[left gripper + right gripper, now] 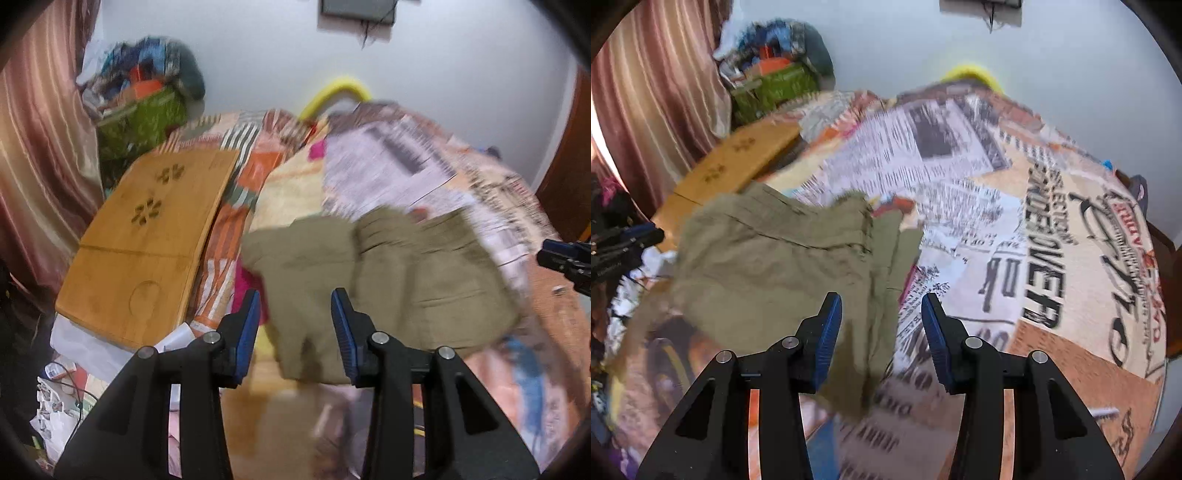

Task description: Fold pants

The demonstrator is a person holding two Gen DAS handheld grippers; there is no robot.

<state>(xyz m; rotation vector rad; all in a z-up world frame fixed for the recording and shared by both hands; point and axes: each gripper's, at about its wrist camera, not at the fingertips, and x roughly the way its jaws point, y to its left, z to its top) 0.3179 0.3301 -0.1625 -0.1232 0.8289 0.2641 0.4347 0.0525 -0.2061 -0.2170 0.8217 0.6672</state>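
Observation:
Olive-khaki pants [388, 280] lie bunched in a folded heap on the printed bedspread [388, 166]. In the left wrist view my left gripper [295, 299] is open and empty, hovering just above the heap's near left edge. In the right wrist view the pants [775, 258] lie left of centre, with stacked layers along their right edge. My right gripper [882, 302] is open and empty over that right edge. The right gripper shows at the far right of the left wrist view [565, 262], and the left gripper at the far left of the right wrist view [624, 247].
A bamboo lap tray [147, 243] lies on the bed left of the pants. A green bag with piled clothes [144, 103] stands at the back left by a brown curtain [40, 147]. A yellow tube [340, 88] sits behind the bed. Papers and cables [62, 387] clutter the near left.

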